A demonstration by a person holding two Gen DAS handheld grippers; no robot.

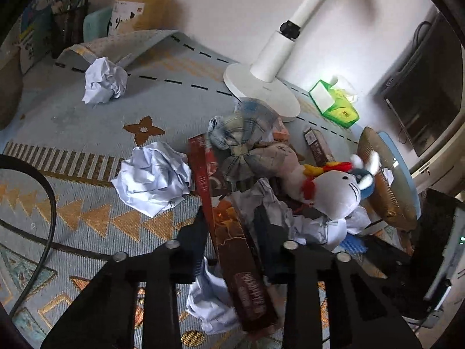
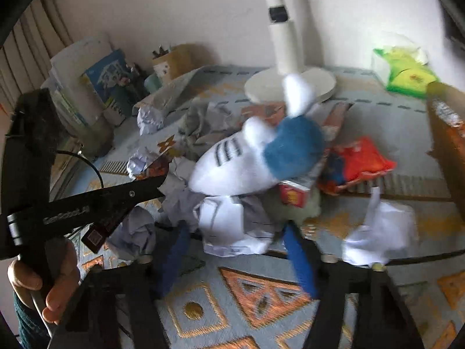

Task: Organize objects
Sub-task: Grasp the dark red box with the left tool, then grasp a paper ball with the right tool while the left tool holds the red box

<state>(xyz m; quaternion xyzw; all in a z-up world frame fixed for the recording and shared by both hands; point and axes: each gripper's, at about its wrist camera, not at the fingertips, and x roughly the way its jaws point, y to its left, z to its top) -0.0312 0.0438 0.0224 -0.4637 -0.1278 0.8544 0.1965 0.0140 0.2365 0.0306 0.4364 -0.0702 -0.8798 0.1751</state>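
In the left wrist view a long brown-red box [image 1: 232, 250] runs lengthwise between the black fingers of my left gripper [image 1: 231, 224], which is shut on its sides. A grey-white plush toy [image 1: 334, 195] with a blue ear lies just right of it on crumpled paper. In the blurred right wrist view the plush toy [image 2: 247, 160] lies above a crumpled white sheet [image 2: 232, 224]. My right gripper [image 2: 237, 229] has its blue pads against that sheet's two sides, shut on it.
Two paper balls [image 1: 154, 180] [image 1: 104, 81] lie on the patterned mat [image 1: 72, 122]. A white lamp base [image 1: 261, 87], green tissue pack [image 1: 334, 104], pen holder [image 1: 139, 8] and black cable [image 1: 46, 203] ring the pile. An orange snack bag [image 2: 363, 160] and another white paper [image 2: 377, 232] lie right.
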